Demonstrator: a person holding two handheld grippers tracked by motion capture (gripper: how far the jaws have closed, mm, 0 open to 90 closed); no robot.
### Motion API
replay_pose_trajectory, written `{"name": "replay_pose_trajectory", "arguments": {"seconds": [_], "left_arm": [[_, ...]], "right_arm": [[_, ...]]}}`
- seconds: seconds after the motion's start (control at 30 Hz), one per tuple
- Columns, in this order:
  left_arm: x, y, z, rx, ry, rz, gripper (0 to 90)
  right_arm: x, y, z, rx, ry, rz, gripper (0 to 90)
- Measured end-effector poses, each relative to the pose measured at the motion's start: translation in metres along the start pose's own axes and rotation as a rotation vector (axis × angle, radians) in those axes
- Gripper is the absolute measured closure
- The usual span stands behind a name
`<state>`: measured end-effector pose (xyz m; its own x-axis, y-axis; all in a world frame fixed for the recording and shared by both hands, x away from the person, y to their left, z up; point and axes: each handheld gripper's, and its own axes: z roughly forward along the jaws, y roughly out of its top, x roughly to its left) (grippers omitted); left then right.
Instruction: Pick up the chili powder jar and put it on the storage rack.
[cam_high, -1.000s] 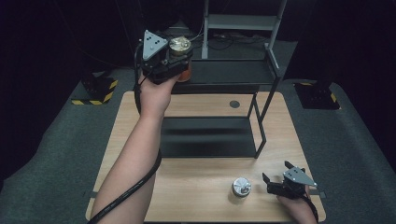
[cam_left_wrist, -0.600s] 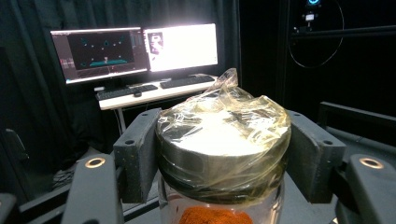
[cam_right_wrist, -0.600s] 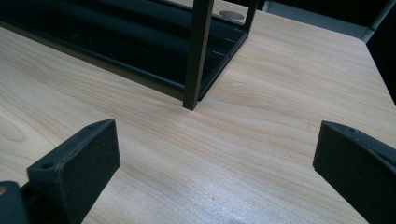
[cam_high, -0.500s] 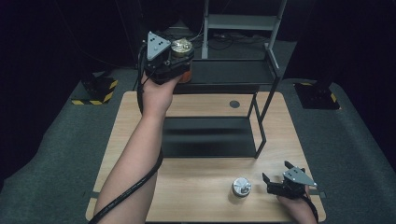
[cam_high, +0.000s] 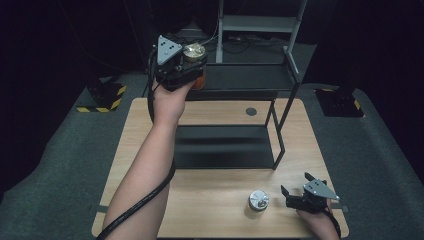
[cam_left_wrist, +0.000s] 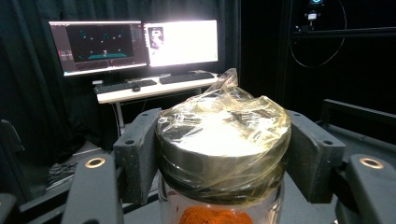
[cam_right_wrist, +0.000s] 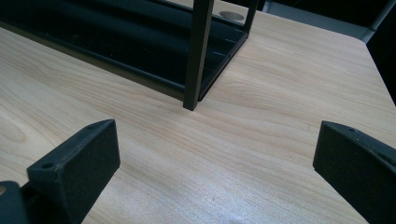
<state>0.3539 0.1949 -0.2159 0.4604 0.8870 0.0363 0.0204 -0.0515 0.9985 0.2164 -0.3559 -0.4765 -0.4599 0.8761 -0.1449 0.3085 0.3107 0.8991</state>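
Pale wood-grain worktop (cam_high: 215, 185) sitting on grey carpeted floor (cam_high: 60, 165). Black curtains hanging all round, room lying dark. Black metal shelf frame (cam_high: 280, 125) standing on the worktop. Two lit monitors (cam_left_wrist: 135, 44) glowing on a white desk (cam_left_wrist: 154, 88) with keyboards. Yellow-black striped floor blocks (cam_high: 102, 97) sitting beside.

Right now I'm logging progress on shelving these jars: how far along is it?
Done: nothing stands on the black shelf rack yet. In hand: the left gripper is shut on the jar of orange powder, held up at the rack's top shelf, not set down. Left: place that jar, then probably the second jar, which stands on the table beside the open right gripper.
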Motion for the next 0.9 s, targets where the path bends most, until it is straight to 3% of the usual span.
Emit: {"name": "replay_pose_trajectory", "arguments": {"seconds": [0.13,0.63,0.73,0.9], "left_arm": [[0.003,-0.003,0.0,-0.006,-0.003,-0.019,34.5],[0.002,-0.003,-0.002,-0.006,-0.003,-0.011,33.8],[0.001,-0.004,-0.002,-0.009,-0.002,-0.018,29.5],[-0.007,-0.005,-0.005,-0.019,0.037,-0.017,12.8]], "right_arm": [[0.0,0.0,0.0,0.0,0.0,0.001,0.0],[0.0,0.0,0.0,0.001,0.001,-0.002,0.0],[0.0,0.001,0.0,0.003,0.001,-0.002,0.0],[0.0,0.0,0.0,0.001,0.001,-0.002,0.0]]}}
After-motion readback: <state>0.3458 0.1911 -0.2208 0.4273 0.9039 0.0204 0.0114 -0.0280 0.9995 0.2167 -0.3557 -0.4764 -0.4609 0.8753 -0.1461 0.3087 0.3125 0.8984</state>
